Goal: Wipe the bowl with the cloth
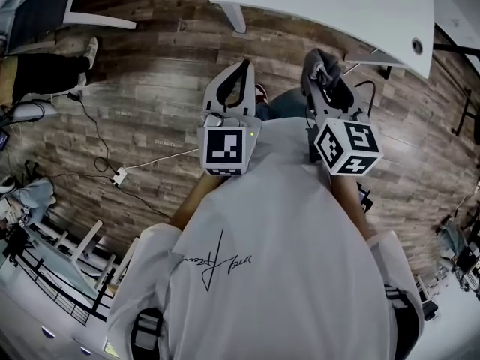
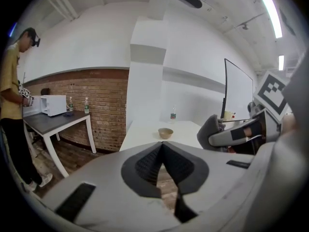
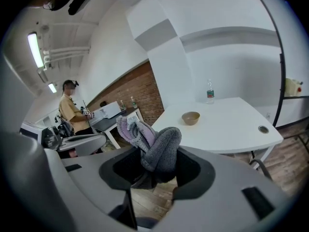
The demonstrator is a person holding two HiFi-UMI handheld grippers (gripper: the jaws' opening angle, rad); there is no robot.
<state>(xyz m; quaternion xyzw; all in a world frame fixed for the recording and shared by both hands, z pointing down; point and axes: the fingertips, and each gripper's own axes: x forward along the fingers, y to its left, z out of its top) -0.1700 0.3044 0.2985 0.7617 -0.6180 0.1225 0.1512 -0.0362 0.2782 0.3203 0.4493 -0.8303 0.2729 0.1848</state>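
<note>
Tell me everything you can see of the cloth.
The cloth is soft and fluffy, mostly dark grey with a pale purple part. It is bunched into a lump, pinched between the jaws of the right gripper, and sticks out past them. It is held in the air, short of the white table, touching nothing else.

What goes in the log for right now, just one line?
left gripper: shut, empty | right gripper: shut on cloth | bowl: on table, ahead | wiping: not yet begun
</note>
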